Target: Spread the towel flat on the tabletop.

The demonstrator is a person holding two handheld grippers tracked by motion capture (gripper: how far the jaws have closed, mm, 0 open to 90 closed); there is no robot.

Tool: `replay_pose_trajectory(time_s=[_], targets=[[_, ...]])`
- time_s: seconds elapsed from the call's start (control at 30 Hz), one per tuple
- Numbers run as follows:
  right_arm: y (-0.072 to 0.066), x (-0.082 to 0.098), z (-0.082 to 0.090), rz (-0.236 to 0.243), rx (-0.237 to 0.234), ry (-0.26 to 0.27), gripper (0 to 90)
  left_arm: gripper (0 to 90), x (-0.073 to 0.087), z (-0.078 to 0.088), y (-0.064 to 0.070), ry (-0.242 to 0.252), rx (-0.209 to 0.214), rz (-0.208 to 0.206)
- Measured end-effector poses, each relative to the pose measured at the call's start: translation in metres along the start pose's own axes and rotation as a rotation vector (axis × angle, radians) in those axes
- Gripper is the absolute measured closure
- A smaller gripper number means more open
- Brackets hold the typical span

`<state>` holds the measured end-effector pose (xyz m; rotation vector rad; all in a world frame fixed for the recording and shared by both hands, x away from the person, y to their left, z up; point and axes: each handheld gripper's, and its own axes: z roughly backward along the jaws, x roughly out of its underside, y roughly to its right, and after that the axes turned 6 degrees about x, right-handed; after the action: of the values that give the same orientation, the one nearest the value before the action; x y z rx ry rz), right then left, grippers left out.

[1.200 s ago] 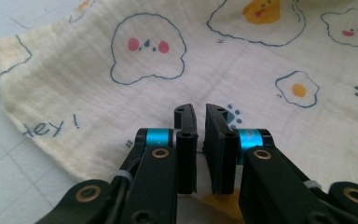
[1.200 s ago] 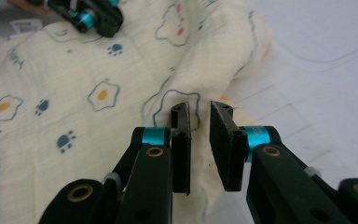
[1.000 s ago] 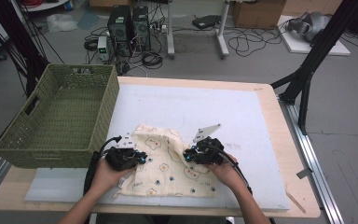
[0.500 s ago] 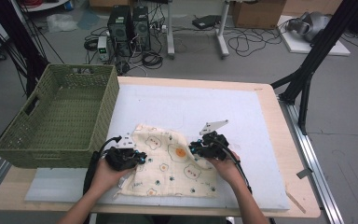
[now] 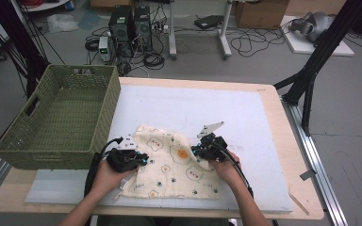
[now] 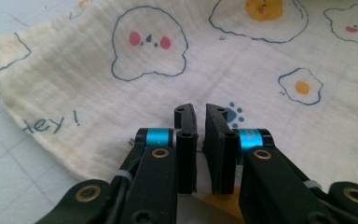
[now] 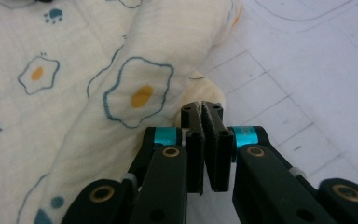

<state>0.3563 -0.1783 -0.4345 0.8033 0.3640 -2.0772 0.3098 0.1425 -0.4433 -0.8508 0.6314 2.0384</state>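
Cloth (image 5: 167,167) with eggs and bears on it lies on the white mat (image 5: 245,117), right under both sets of fingers.

The left gripper (image 6: 198,111) has its fingers almost together. A bit of cream cloth shows low down between them, so they look pinched on the near edge. The right gripper (image 7: 202,107) has just been closing its fingers. Now they are tight together on a thin bit of the cloth's edge, and a fat fold bulges just past their tips.

What could go wrong? The right pinch is very small. If that hand pulls fast, the edge may slip out and the fold may flop back. If the two hands pull apart too hard, the cloth may tug out of the left fingers too. The fold may also roll up crooked, because the cloth is soft and bunches.

The green basket (image 5: 52,146) stands beside the left fingers, very near. A wide swing that way may bump its wall. Past the right fingers the mat is bare, so nothing blocks that side
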Motion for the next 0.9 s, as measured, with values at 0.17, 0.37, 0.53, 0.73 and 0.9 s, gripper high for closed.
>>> replay_pose_trajectory(time_s=[0.17, 0.37, 0.53, 0.73, 0.9], targets=[[0.016, 0.000, 0.020, -0.007, 0.086, 0.025, 88.9, 83.2, -0.002, 0.001, -0.001, 0.006, -0.015, -0.001], [0.055, -0.004, 0.061, -0.127, 0.244, 0.140, 83.0, 80.0, -0.010, 0.007, -0.004, 0.089, -0.083, 0.015], [0.047, -0.002, 0.059, -0.091, 0.200, 0.096, 73.1, 72.5, -0.008, 0.008, -0.008, 0.083, -0.123, 0.038], [0.033, 0.011, 0.037, -0.079, 0.105, 0.086, 61.6, 67.6, -0.007, 0.002, -0.013, 0.066, -0.180, 0.064], [0.034, 0.020, 0.018, -0.106, 0.091, 0.024, 67.0, 67.4, -0.006, -0.007, -0.017, 0.034, -0.215, 0.080]])
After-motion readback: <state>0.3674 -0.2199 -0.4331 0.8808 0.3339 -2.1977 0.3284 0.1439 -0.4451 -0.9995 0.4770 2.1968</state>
